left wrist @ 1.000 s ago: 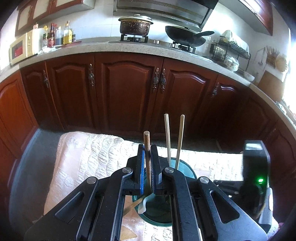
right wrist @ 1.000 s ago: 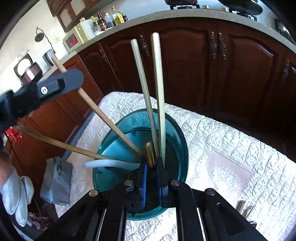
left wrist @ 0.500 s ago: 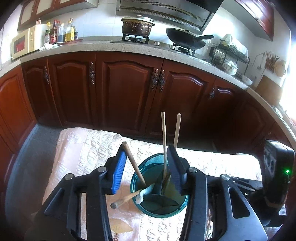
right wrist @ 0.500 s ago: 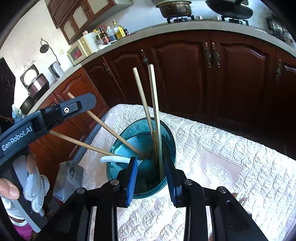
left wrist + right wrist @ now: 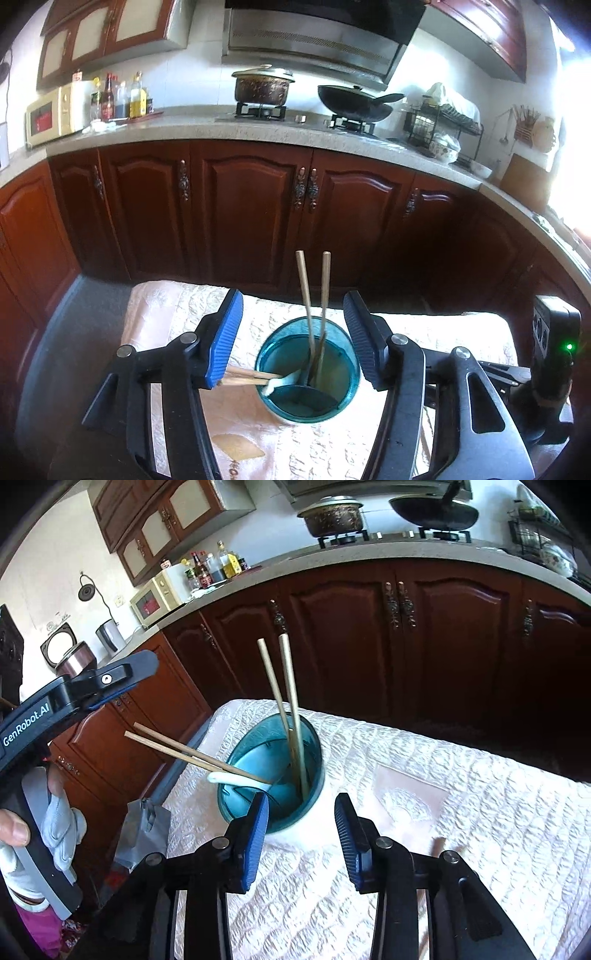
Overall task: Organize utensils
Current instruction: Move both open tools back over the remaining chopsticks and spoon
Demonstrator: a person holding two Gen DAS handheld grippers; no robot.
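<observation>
A teal utensil cup (image 5: pixel 338 397) (image 5: pixel 314 771) stands on the white quilted table. Two light chopsticks (image 5: pixel 307 295) (image 5: pixel 286 694) stand upright in it. Two wooden chopsticks (image 5: pixel 243 377) (image 5: pixel 177 749) lean out over its left rim, beside a white spoon (image 5: pixel 282 382) (image 5: pixel 229 778). My left gripper (image 5: pixel 291 332) is open and empty, its jaws either side of the cup and above it. My right gripper (image 5: pixel 301 818) is open and empty, just in front of the cup. The left gripper's finger (image 5: pixel 92 686) shows at the left of the right wrist view.
The quilted tablecloth (image 5: pixel 461 830) covers the table, whose far edge faces dark red kitchen cabinets (image 5: pixel 258 210). A black device with a green light (image 5: pixel 556 354) sits at the right. A grey bag (image 5: pixel 142 830) lies on the floor left of the table.
Both grippers have opened, let go of the chopsticks and drawn back from the cup. The wooden chopsticks now lean over the cup's left rim.
</observation>
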